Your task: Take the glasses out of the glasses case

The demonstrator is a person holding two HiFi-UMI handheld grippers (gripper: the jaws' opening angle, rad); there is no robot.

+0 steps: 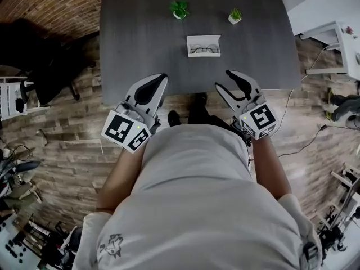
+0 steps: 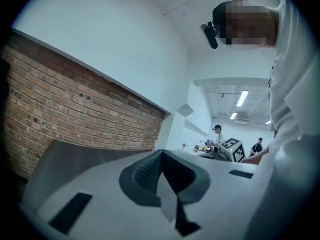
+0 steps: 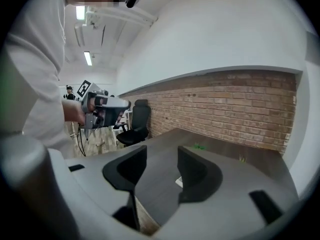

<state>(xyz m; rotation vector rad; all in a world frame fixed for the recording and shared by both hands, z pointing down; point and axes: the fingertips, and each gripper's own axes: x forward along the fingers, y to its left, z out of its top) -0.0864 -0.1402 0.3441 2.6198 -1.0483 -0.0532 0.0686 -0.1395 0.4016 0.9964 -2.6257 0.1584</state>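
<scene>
A white glasses case lies open on the dark grey table, past its middle, with dark-framed glasses inside. Both grippers hover at the table's near edge, well short of the case. My left gripper has its jaws pressed together with nothing between them; in the left gripper view it tilts up toward the wall. My right gripper is open and empty. In the right gripper view a white corner of the case shows in the gap of the gripper.
Two small potted plants stand at the table's far side behind the case. A black office chair sits left of the table, white furniture to its right. A brick wall runs behind.
</scene>
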